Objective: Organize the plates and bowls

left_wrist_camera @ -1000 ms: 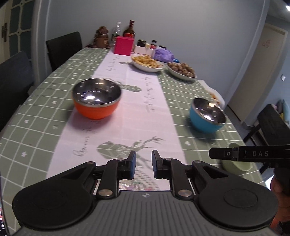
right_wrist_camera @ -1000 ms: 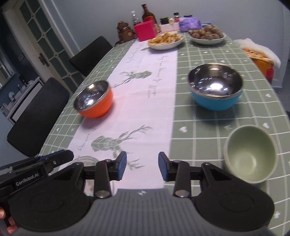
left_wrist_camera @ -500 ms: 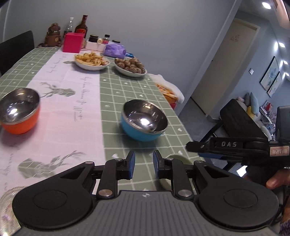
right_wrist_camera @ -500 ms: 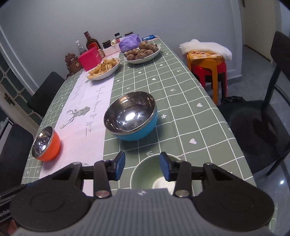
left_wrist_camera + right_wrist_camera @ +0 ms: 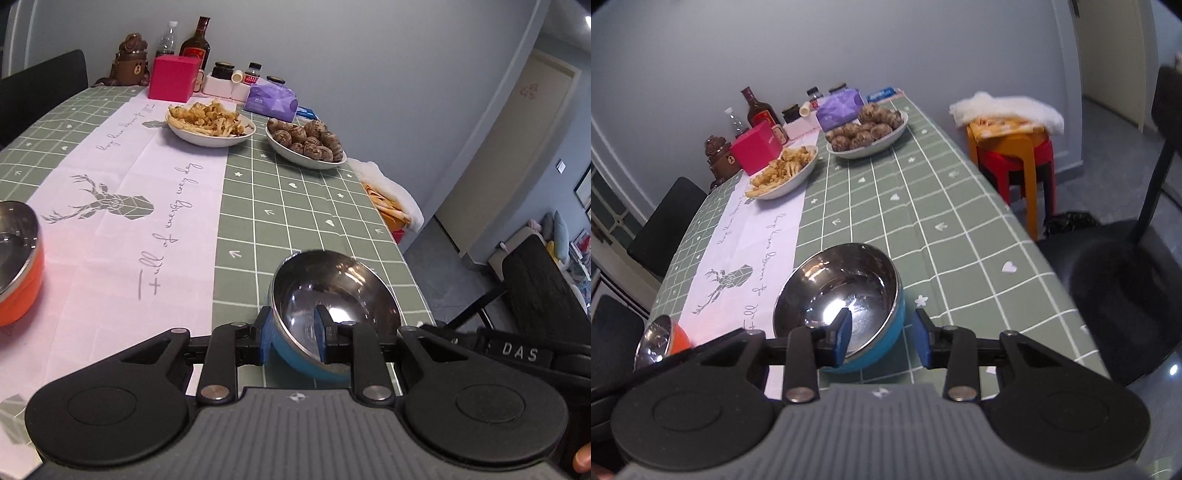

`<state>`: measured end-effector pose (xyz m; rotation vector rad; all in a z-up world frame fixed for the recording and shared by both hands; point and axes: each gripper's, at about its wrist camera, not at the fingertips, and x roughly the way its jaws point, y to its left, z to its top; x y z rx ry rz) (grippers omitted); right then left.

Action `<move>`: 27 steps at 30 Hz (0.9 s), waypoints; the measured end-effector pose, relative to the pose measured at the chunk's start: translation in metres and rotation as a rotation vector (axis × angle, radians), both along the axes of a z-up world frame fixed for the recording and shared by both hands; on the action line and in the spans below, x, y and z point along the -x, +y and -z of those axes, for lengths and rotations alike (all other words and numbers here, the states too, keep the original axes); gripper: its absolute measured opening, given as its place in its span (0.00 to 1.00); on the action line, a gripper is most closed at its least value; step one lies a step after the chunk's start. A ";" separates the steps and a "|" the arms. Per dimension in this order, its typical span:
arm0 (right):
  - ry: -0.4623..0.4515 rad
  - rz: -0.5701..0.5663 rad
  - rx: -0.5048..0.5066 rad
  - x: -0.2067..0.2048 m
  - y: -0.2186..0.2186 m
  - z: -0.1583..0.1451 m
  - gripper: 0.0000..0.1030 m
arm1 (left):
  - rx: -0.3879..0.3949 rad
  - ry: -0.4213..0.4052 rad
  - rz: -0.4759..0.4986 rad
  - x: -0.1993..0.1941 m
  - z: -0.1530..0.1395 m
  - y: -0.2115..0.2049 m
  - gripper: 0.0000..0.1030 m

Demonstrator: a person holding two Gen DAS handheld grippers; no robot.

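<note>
While both claws straddle rim of blue bowl (image 5: 332, 295) at lower centre of frame, bowl sits on green checked table (image 5: 295, 206). Left claw (image 5: 291, 338): one pad outside wall, other inside steel basin; whether pads press rim, cannot tell. Right claw (image 5: 882, 338) closing around rim from opposite side, right pad clear of wall, not yet clenched. Orange bowl (image 5: 18, 266) at left edge. Two food plates (image 5: 210, 125) in upper centre, well apart from bowls.
</note>
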<state>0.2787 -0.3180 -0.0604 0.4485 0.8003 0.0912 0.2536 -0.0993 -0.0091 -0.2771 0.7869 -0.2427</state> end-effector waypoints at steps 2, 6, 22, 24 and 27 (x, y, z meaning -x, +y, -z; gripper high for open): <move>0.025 0.010 -0.027 -0.008 -0.003 0.007 0.30 | -0.013 0.011 -0.015 -0.011 0.006 -0.003 0.25; 0.056 0.025 -0.042 -0.022 -0.004 0.016 0.28 | -0.012 0.066 -0.058 -0.031 0.021 -0.004 0.25; 0.099 0.012 -0.042 -0.034 0.006 0.029 0.11 | -0.029 0.143 -0.056 -0.048 0.038 -0.010 0.12; 0.096 0.007 -0.041 -0.033 0.007 0.027 0.10 | -0.042 0.136 -0.053 -0.044 0.035 -0.010 0.12; 0.071 -0.019 -0.038 -0.027 0.011 0.017 0.10 | -0.069 0.128 -0.045 -0.033 0.026 -0.005 0.12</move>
